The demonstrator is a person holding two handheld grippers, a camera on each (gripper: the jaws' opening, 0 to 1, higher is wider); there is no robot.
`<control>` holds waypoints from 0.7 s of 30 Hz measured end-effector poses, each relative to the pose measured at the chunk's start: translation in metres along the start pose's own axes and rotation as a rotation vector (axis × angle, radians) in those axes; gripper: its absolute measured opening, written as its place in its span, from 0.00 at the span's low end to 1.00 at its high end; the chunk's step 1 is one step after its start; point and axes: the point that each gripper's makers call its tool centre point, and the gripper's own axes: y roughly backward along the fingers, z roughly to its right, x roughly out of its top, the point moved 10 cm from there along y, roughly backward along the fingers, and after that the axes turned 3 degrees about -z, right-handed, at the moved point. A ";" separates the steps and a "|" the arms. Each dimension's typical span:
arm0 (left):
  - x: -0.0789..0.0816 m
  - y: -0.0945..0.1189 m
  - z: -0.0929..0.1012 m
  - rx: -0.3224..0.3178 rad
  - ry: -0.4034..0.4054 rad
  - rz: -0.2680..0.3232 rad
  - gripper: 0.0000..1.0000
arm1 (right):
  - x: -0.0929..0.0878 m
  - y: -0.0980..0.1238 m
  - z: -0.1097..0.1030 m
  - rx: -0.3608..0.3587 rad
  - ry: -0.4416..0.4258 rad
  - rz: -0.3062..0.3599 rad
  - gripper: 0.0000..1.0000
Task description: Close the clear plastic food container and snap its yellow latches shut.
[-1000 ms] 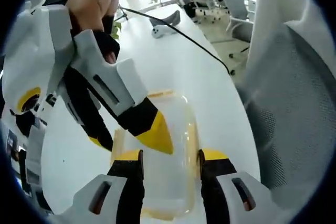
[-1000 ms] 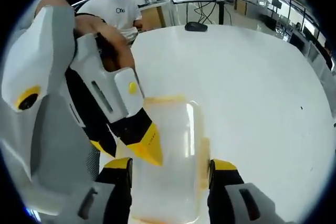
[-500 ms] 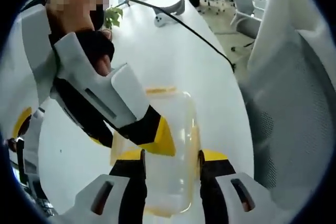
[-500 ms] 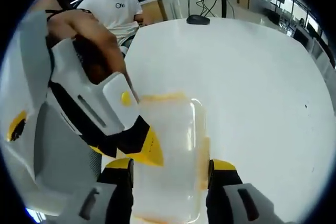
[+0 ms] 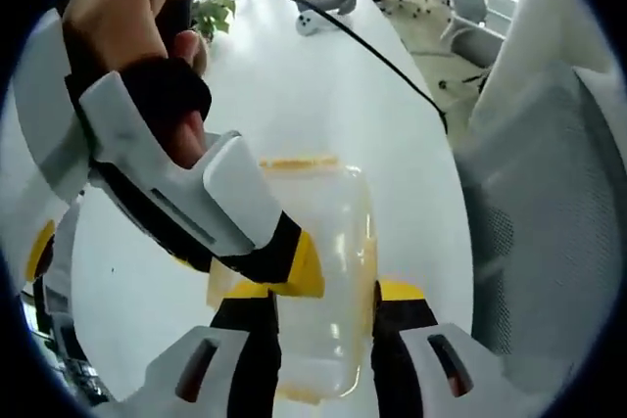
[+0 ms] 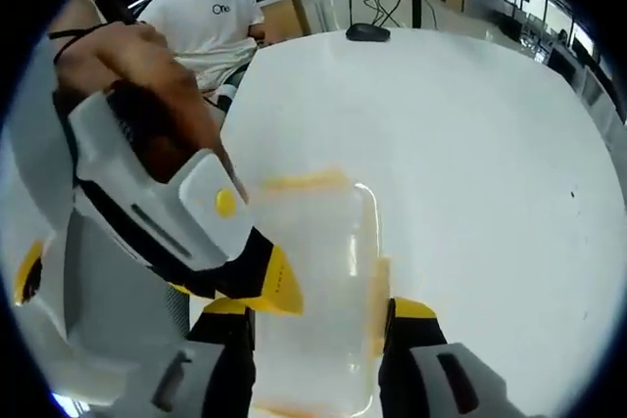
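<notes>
Two grippers frame the clear food container [image 5: 318, 281] on my white table [image 5: 323, 115]: the left gripper [image 5: 323, 305] and right gripper [image 6: 318, 315] each stand with jaws parted either side of it, whether touching I cannot tell. The lid is down, yellow latches [image 5: 302, 162] at the rim. The only writing I can read is "One" on a seated person's white shirt [image 6: 217, 19].

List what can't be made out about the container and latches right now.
- Container, left gripper view: near-left corner and its yellow latch mostly hidden behind the other gripper.
- Right gripper view: same side covered by the other gripper.
- Near end cut off between each view's own jaws.
- Whether any latch is snapped: too blurred to tell.
</notes>
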 end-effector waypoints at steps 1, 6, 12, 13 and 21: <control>0.001 -0.001 0.001 0.001 0.002 -0.001 0.32 | 0.000 0.000 0.000 0.004 0.002 -0.008 0.49; 0.001 -0.001 0.002 -0.005 0.013 0.005 0.32 | -0.001 -0.004 0.005 0.039 -0.001 -0.029 0.49; 0.003 0.000 0.003 -0.008 0.006 0.008 0.33 | -0.002 -0.002 0.003 0.026 -0.007 -0.017 0.49; 0.003 0.000 0.004 -0.007 0.001 0.008 0.33 | -0.002 -0.001 0.002 0.021 -0.005 -0.019 0.50; 0.004 0.001 0.004 -0.001 -0.018 0.006 0.34 | -0.005 0.001 0.001 0.001 -0.017 0.026 0.51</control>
